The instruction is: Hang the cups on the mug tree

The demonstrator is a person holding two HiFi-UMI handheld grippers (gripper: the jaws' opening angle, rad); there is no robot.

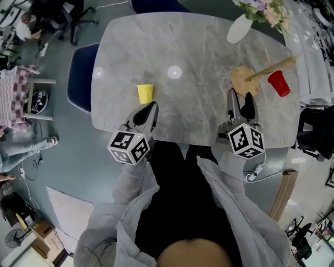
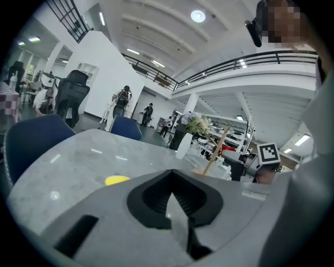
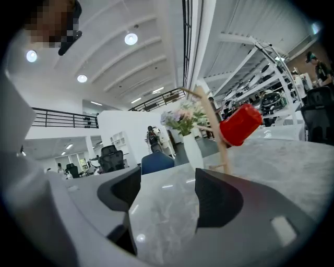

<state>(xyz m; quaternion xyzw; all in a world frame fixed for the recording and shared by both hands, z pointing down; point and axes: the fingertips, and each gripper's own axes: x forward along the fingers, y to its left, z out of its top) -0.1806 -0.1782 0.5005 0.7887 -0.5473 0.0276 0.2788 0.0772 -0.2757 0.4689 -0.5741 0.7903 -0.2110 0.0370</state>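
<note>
Left gripper point(image 1: 150, 108), jaws together, empty, was nearer: yellow cup point(image 1: 145, 93) stood just beyond it. Right gripper point(image 1: 240, 97) open, empty, by mug tree point(image 1: 244, 78).

In the left gripper view, the yellow cup point(image 2: 117, 180) shows only a sliver of its top. The rest sits behind the grey body of the left gripper point(image 2: 173, 201), which also covers the foot of the mug tree point(image 2: 215, 154). The figures point(image 2: 124, 99) across the hall are too small to make out. In the head view, the flowers point(image 1: 263, 9) are cut by the top edge, and the blue chair point(image 1: 79, 73) runs partly under the table point(image 1: 198, 47).
</note>
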